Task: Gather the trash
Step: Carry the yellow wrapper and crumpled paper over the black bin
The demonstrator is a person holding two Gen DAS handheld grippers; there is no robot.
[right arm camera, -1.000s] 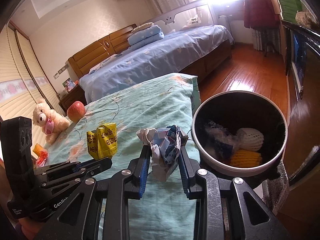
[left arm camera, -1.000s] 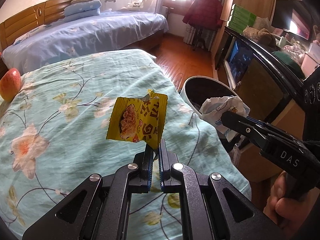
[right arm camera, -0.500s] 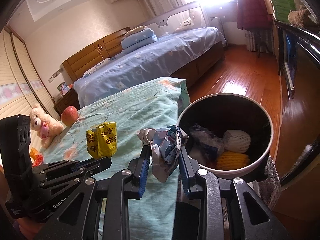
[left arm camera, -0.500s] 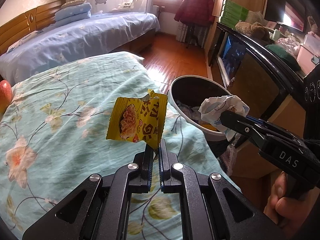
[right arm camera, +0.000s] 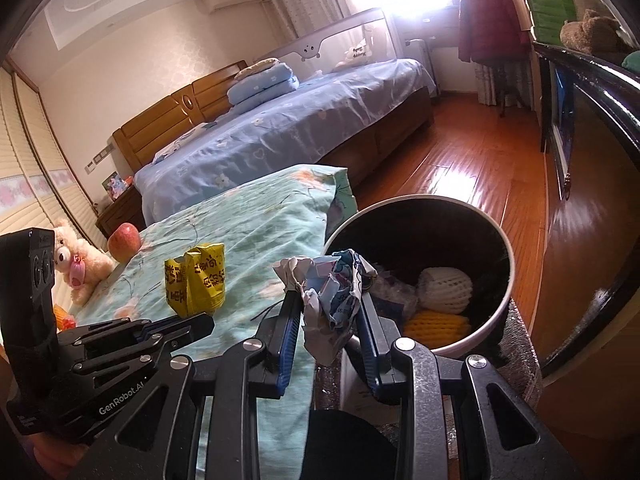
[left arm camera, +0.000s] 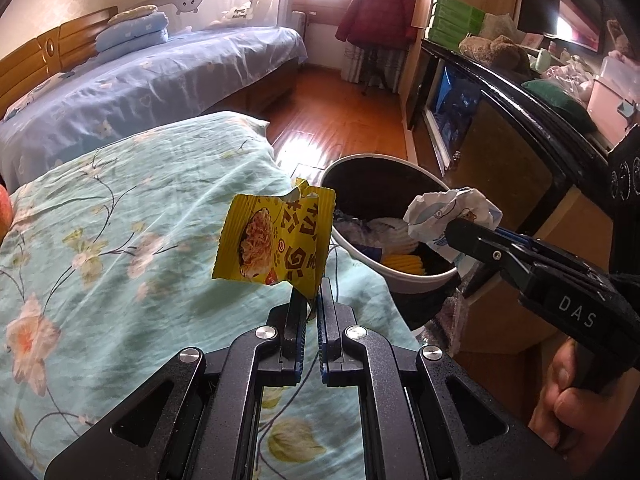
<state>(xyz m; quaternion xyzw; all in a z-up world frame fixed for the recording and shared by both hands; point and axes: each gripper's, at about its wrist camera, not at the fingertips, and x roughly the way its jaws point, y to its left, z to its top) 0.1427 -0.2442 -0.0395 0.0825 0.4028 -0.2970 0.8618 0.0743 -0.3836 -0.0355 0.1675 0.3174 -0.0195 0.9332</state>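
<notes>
Left wrist view: a yellow wrapper (left arm camera: 276,240) is pinched in the clenched left tongs (left arm camera: 310,300), above the bed (left arm camera: 120,220) beside the bin (left arm camera: 416,280).

Right wrist view: crumpled paper (right arm camera: 328,300) is clamped in the right tongs (right arm camera: 326,312), near the bin's rim; carrying over the opening and releasing is judged next.

Two tongs (left arm camera: 308,294), one yellow wrapper (left arm camera: 276,242), one crumpled paper (right arm camera: 334,294), one bin (right arm camera: 502,240), one apple (right arm camera: 124,242), one teddy (right arm camera: 80,262)

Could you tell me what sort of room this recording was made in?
It looks like a home bedroom. A bed with blue sheets stands before a wooden headboard, a second bed under a floral quilt lies nearer, and a teddy bear sits on it.
</notes>
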